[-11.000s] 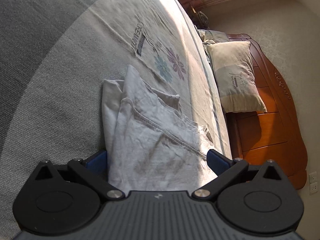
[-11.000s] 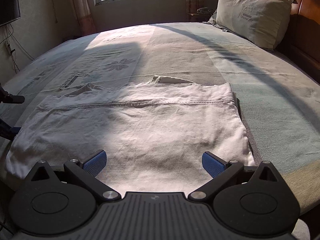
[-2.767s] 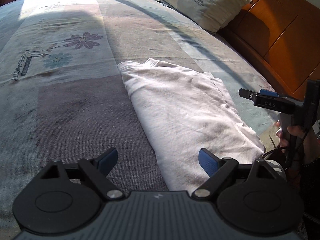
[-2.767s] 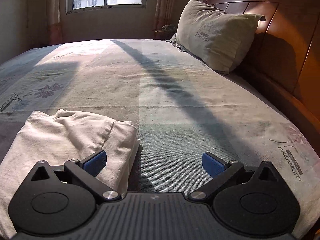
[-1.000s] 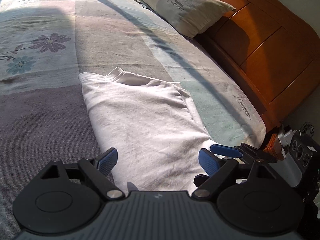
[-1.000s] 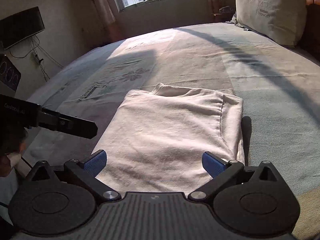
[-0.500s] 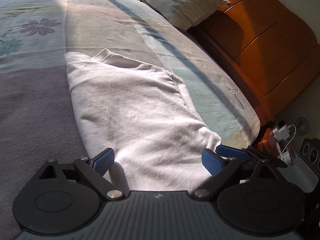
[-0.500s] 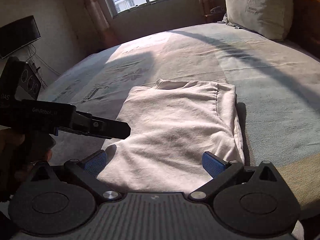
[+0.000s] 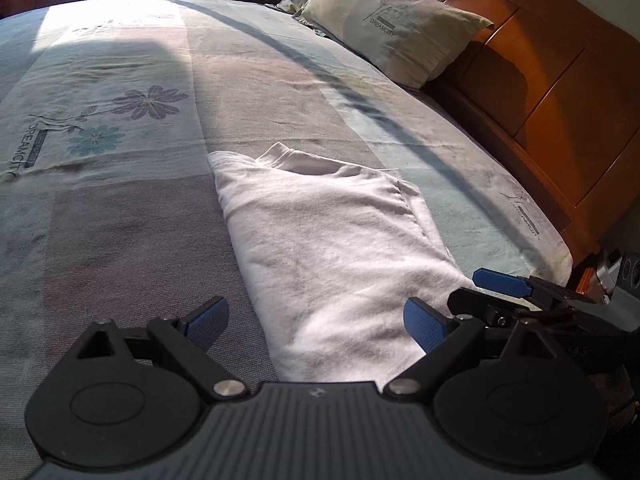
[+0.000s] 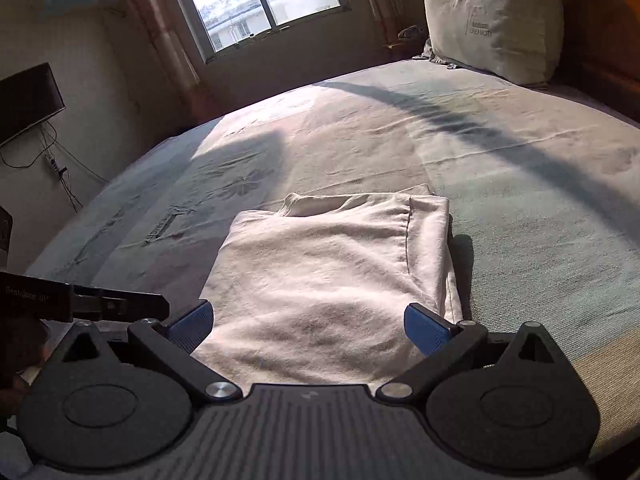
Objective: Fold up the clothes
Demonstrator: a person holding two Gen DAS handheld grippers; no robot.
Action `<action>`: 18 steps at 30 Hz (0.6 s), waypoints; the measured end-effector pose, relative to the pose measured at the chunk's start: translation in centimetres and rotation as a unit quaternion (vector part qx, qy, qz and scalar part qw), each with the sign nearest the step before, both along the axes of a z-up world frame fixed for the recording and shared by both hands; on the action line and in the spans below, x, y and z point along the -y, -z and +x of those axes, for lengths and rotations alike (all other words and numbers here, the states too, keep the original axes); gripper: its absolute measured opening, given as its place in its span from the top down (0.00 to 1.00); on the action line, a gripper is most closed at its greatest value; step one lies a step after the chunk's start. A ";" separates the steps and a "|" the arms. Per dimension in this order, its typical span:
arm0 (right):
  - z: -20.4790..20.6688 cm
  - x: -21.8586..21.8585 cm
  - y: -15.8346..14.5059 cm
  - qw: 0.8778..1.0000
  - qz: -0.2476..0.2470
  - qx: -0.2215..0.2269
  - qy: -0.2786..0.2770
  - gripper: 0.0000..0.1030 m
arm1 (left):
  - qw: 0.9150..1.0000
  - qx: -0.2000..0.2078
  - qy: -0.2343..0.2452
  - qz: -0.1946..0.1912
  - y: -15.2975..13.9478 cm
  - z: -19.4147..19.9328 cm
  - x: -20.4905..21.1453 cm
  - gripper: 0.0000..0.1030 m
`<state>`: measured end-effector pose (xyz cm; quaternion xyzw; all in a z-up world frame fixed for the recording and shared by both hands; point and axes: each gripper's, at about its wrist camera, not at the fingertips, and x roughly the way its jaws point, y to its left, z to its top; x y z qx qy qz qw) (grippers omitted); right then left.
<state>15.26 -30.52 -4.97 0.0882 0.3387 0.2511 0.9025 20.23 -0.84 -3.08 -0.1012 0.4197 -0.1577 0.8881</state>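
A white garment (image 9: 332,248) lies folded into a narrow rectangle on the bed, its collar end pointing away from me. My left gripper (image 9: 316,322) hovers open over its near end, blue pads wide apart and holding nothing. In the right wrist view the same garment (image 10: 332,276) lies flat, and my right gripper (image 10: 308,326) stands open above its near edge, also holding nothing. The right gripper's blue fingertips (image 9: 502,282) show at the right of the left wrist view. The left gripper's black finger (image 10: 116,306) crosses the lower left of the right wrist view.
The bed sheet (image 9: 120,128) has a flower print and lettering. A pillow (image 9: 388,20) leans on the wooden headboard (image 9: 552,68). A window (image 10: 260,0) and a wall-mounted screen (image 10: 28,100) lie beyond the bed. The bed's edge runs close on the right (image 9: 560,256).
Both grippers have drawn back and lifted a little from the garment's near end. The garment lies still in the same folded shape.
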 end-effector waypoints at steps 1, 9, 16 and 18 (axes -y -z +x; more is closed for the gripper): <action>0.6 -0.4 0.6 1.000 -0.009 -0.010 0.003 0.00 | 1.000 0.001 -0.002 0.002 -0.1 -0.1 -0.1 0.09; 1.0 -0.7 -0.1 1.000 0.007 -0.012 0.015 0.00 | 0.999 0.007 -0.031 0.010 -0.3 -0.1 -1.4 0.09; 3.7 -2.3 0.5 1.000 -0.012 -0.023 0.004 0.00 | 0.999 0.014 -0.029 0.018 -0.6 -0.5 -1.1 0.09; 4.1 -2.1 1.4 0.999 -0.011 -0.045 0.012 0.00 | 0.999 0.011 -0.029 0.024 -0.4 -0.5 -1.2 0.09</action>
